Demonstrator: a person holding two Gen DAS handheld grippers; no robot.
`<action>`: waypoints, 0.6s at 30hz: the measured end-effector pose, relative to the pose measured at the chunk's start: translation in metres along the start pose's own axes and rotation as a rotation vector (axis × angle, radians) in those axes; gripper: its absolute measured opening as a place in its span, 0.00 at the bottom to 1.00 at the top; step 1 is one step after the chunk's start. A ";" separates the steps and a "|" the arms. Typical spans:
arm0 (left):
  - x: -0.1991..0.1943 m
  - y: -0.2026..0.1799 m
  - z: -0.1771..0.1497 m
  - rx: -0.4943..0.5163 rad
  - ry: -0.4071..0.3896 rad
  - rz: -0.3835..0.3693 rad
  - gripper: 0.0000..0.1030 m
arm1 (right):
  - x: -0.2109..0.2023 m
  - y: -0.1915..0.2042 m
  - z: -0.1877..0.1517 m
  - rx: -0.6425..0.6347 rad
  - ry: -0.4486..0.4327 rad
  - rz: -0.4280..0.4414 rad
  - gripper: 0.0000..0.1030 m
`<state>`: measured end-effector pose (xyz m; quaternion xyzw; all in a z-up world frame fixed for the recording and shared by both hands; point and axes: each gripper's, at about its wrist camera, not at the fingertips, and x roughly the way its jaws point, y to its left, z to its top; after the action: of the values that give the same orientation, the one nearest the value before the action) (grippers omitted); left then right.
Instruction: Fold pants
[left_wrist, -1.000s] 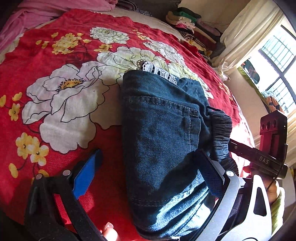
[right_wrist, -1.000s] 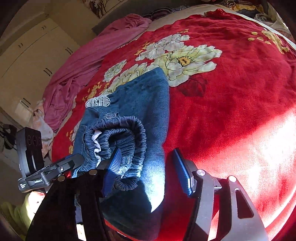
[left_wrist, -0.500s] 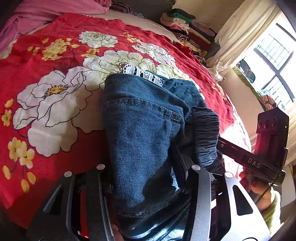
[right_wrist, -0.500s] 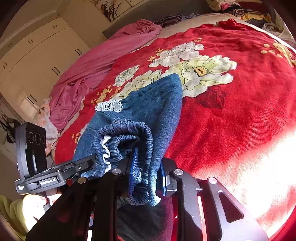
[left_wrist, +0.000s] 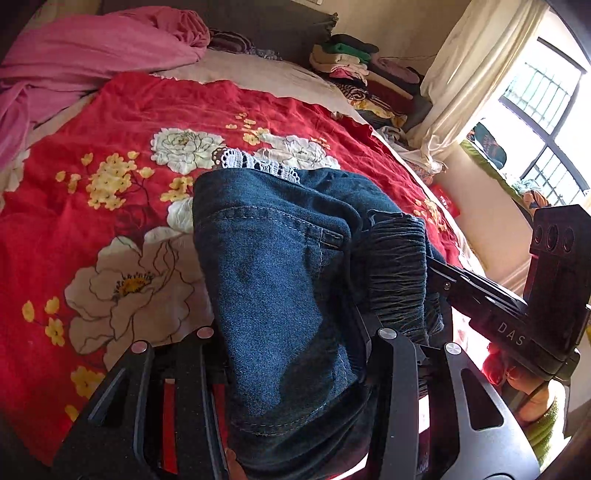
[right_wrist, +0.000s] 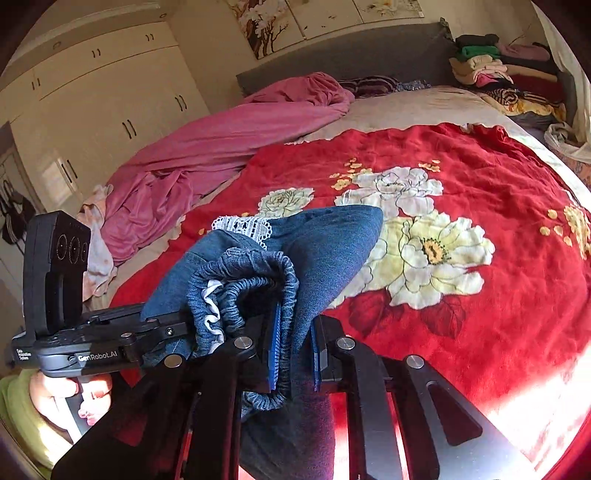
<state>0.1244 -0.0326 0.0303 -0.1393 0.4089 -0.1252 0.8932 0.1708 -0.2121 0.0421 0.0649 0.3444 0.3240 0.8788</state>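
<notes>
Folded dark blue denim pants (left_wrist: 273, 266) with a white lace trim (left_wrist: 255, 164) hang lifted at their near end over the red floral blanket (left_wrist: 74, 221). My left gripper (left_wrist: 295, 343) is shut on the thick folded denim, which fills the gap between its fingers. My right gripper (right_wrist: 295, 350) is shut on the pants (right_wrist: 332, 240) at the gathered elastic waistband (right_wrist: 243, 280), blue pads pressing the cloth. Each gripper shows in the other's view: the right one (left_wrist: 517, 321) beside the waistband, the left one (right_wrist: 92, 350) at the lower left, held by a hand in a green sleeve.
A crumpled pink sheet (right_wrist: 221, 140) lies along the far left of the bed. Stacked folded clothes (left_wrist: 354, 62) sit at the head end by a cream curtain (left_wrist: 454, 74) and a window. White wardrobe doors (right_wrist: 110, 92) stand beyond the bed.
Both grippers went from open around the pants to shut on them. Both then rose, lifting the near end of the pants off the blanket.
</notes>
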 end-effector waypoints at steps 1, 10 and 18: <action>0.001 0.000 0.008 0.008 -0.007 0.007 0.34 | 0.002 -0.001 0.008 -0.009 -0.008 -0.003 0.11; 0.027 0.011 0.067 0.034 -0.043 0.043 0.34 | 0.037 -0.017 0.058 -0.038 -0.063 -0.037 0.11; 0.063 0.025 0.079 0.045 -0.026 0.055 0.35 | 0.073 -0.044 0.058 0.028 -0.020 -0.061 0.11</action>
<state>0.2275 -0.0188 0.0277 -0.1093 0.3980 -0.1078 0.9045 0.2713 -0.1952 0.0300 0.0700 0.3422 0.2915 0.8905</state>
